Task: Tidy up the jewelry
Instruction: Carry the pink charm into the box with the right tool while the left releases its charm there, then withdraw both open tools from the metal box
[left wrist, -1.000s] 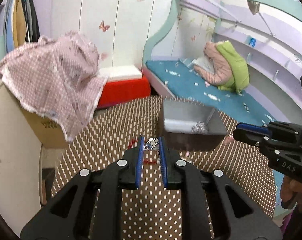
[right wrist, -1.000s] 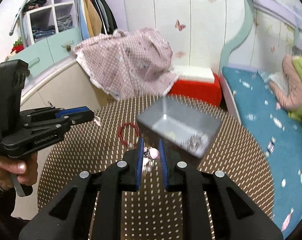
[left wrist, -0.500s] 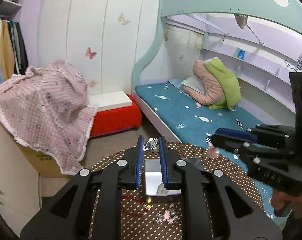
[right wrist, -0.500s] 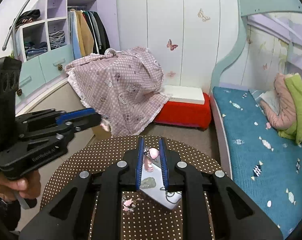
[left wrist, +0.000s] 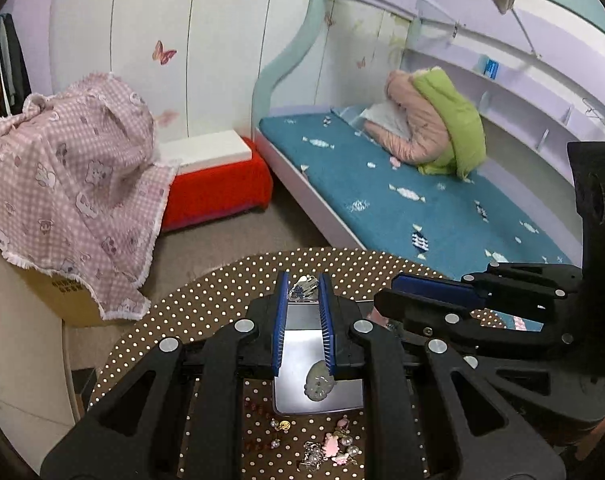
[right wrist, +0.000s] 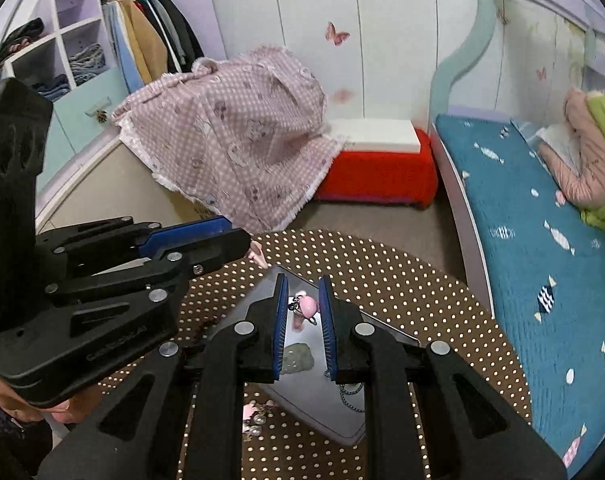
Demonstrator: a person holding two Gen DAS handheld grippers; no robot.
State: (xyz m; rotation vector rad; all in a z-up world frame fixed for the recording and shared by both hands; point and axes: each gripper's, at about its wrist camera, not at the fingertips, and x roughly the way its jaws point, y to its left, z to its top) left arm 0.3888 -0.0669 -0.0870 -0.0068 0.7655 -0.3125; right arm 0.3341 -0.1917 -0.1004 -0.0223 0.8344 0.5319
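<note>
Here, from the left wrist, the left gripper [left wrist: 303, 288] pinches a small silvery trinket [left wrist: 303, 286] at its fingertips above the shallow grey metal tray [left wrist: 302, 396], with a greenish pendant [left wrist: 319, 383] lying in the tray and loose pink and pearl jewellery [left wrist: 334, 446] just before its near edge. From the right wrist, the right gripper [right wrist: 303, 298] clamps a pink charm [right wrist: 307, 305] over the same tray [right wrist: 322, 412], which sits on the brown dotted round table [right wrist: 422, 300].
</note>
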